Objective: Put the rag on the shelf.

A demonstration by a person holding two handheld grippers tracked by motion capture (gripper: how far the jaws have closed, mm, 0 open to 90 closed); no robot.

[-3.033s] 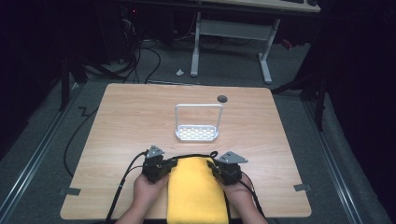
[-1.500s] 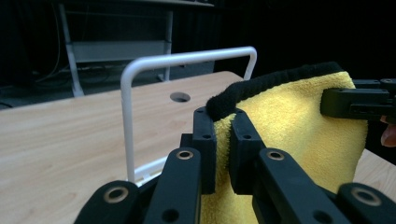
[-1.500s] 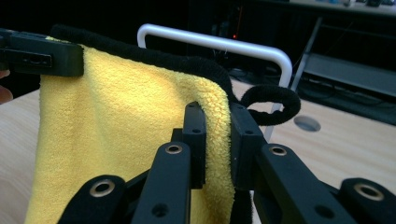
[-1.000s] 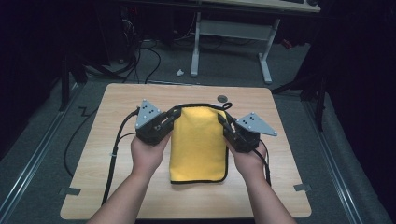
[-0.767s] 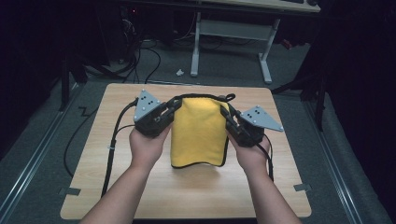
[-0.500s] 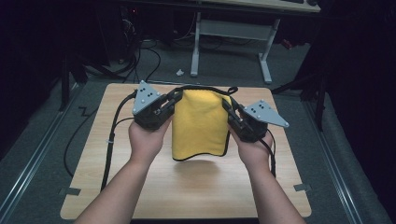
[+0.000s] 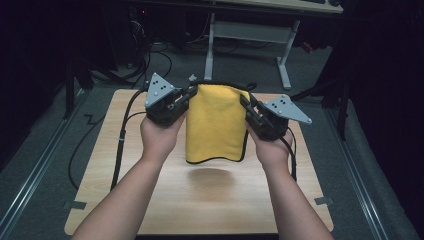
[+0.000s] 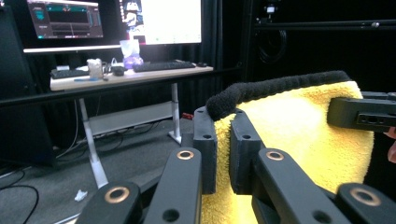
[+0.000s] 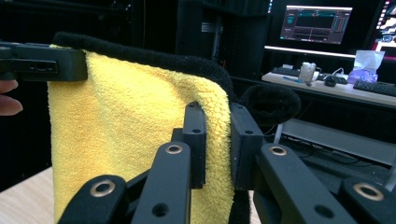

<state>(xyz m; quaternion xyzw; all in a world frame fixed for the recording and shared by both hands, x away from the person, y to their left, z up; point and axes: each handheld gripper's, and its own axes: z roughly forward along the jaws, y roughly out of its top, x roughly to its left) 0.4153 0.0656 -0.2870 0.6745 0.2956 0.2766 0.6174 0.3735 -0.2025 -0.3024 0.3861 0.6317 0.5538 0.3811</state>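
A yellow towel [image 7: 216,122] with black edging hangs in the air over the wooden table [image 7: 140,200], its lower edge clear of the tabletop. My left gripper [image 7: 189,92] is shut on the towel's top left corner, my right gripper [image 7: 246,100] is shut on its top right corner. In the left gripper view the jaws pinch the towel [image 8: 299,140] just below its black hem, at my left gripper [image 8: 222,149]. The right gripper view has the yellow cloth [image 9: 126,135] clamped between the jaws of my right gripper [image 9: 215,140], with the left gripper's jaw at the far corner.
A desk frame [image 7: 250,35] stands beyond the table's far edge on the grey floor. Cables [image 7: 122,135] trail from the grippers across the left of the table. Monitors and a keyboard sit on a desk [image 8: 126,74] in the background.
Both hands have risen with the towel, lifting it off the table until it hangs free. Three seconds ago the towel lay at the near edge and a white rack stood mid-table.
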